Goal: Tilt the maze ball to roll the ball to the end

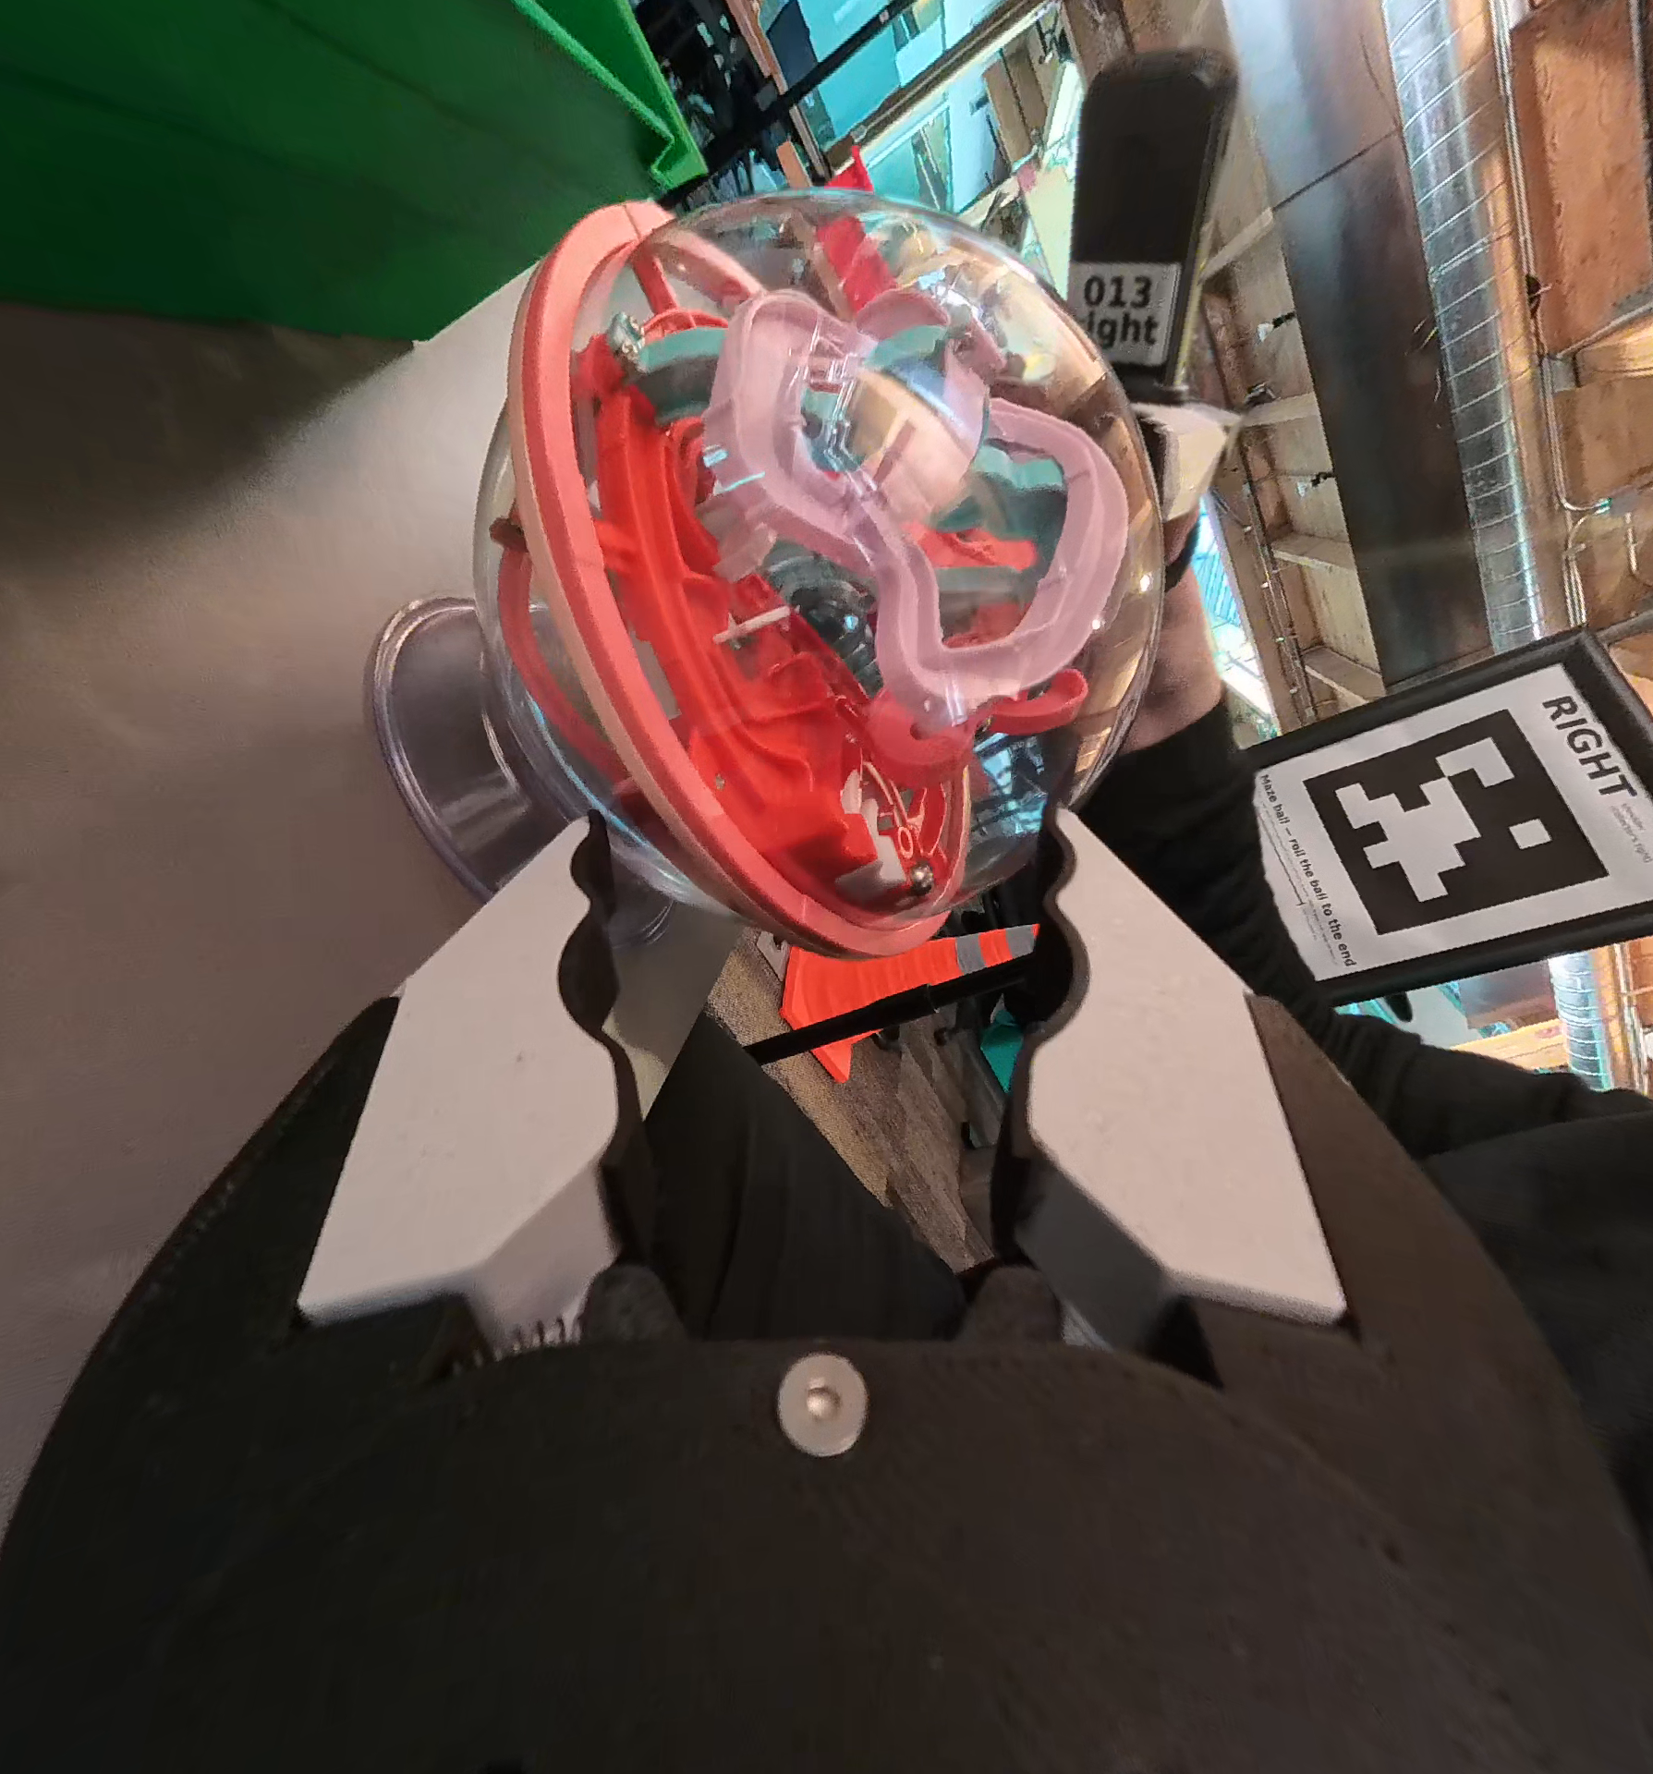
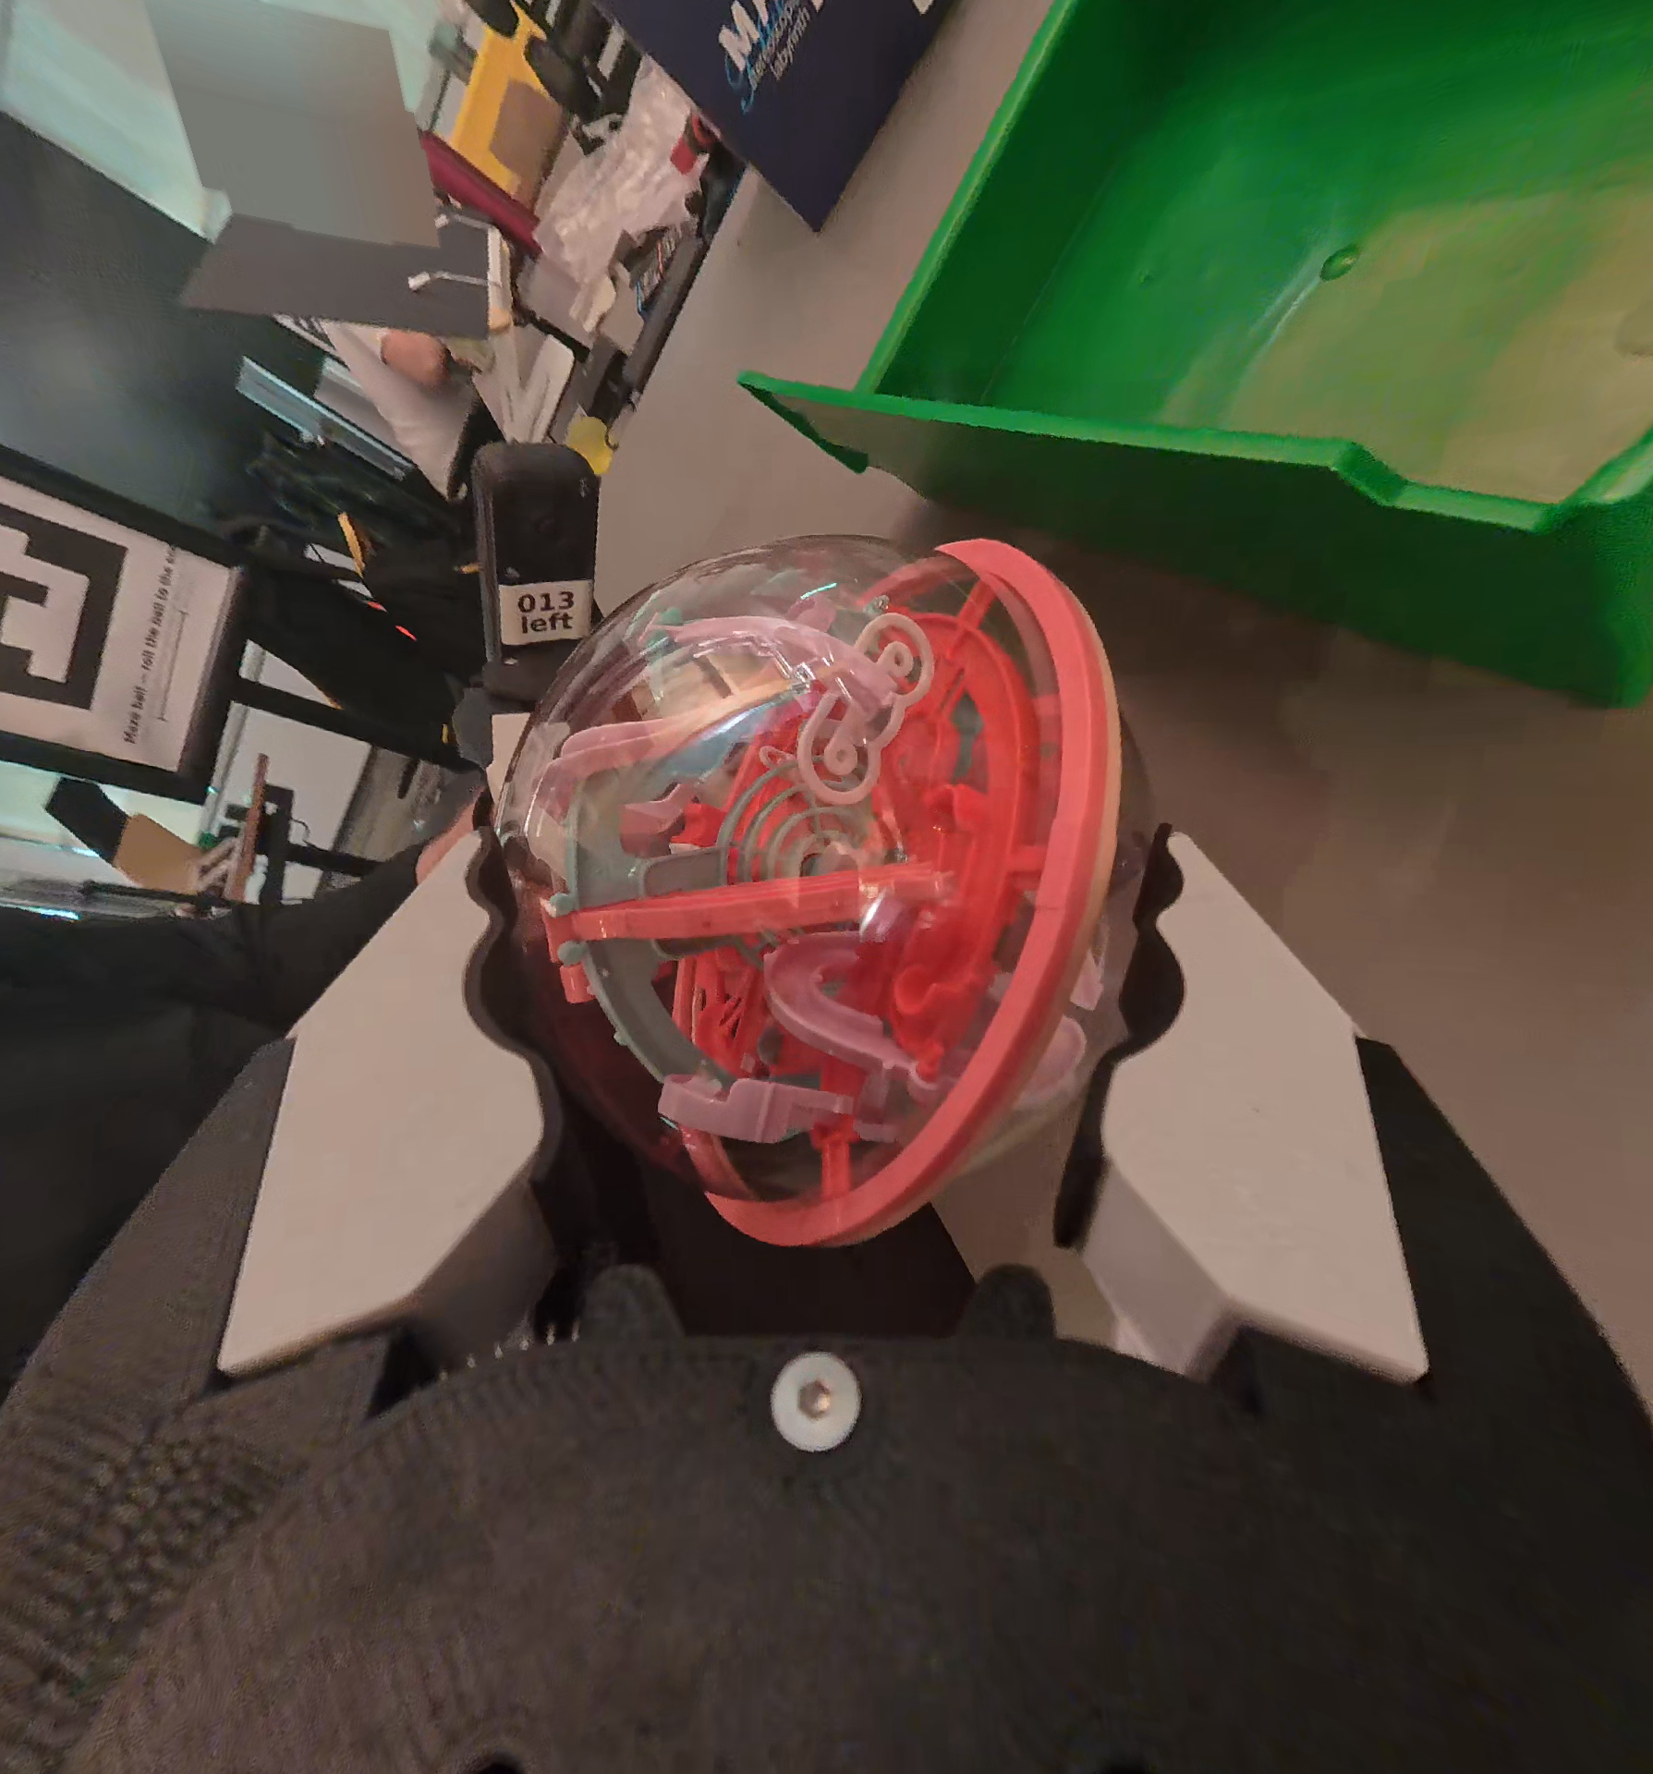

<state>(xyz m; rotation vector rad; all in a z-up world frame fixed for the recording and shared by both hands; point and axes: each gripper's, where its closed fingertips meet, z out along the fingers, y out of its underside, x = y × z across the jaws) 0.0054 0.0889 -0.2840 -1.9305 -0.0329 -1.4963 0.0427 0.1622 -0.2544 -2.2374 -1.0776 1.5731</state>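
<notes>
The maze ball (image 1: 817,566) is a clear sphere with a pink rim and red, lilac and teal tracks inside. It is held in the air, tilted, between both grippers from opposite sides. My left gripper (image 1: 827,845) presses its two fingertips against the sphere's near side. A small steel ball (image 1: 923,875) lies on a red track close to the rim, near those tips. In the right wrist view the maze ball (image 2: 822,883) sits deep between the fingers of my right gripper (image 2: 827,854), which is shut on it. The steel ball does not show there.
A clear round stand (image 1: 438,730) stands on the grey table (image 1: 131,672) behind the sphere. A green bin (image 2: 1283,336) stands on the table beyond it, also in the left view (image 1: 227,144). A framed marker sign (image 1: 1475,816) and an orange object (image 1: 880,979) lie off the table's edge.
</notes>
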